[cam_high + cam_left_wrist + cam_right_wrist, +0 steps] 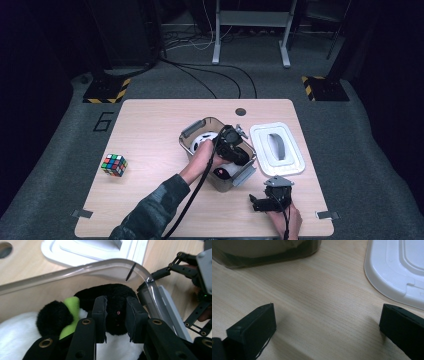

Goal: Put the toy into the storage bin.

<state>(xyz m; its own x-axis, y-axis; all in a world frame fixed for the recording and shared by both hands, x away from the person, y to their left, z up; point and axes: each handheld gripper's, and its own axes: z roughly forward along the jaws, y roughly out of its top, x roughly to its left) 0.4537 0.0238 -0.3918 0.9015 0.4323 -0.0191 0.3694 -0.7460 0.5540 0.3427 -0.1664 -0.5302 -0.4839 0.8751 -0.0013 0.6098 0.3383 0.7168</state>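
A black-and-white plush toy (112, 293) with a green patch lies inside a clear plastic bin (192, 131) at the table's middle. My left gripper (116, 315) reaches down into the bin and is shut on a black part of the plush; from above the left gripper (231, 150) covers much of the toy (202, 141). The bin's curved rim (75, 271) runs just beyond the jaws. My right gripper (327, 325) rests open on bare wood near the front edge, with nothing between its jaws. From above, the right gripper (257, 202) sits in front of the bin's right corner.
The bin's white lid (295, 162) lies flat to the right of the bin, also seen as the lid (392, 270) ahead of the right jaw. A colourful puzzle cube (114, 165) stands at the table's left. The bin's wall (262, 255) stands ahead of the right gripper.
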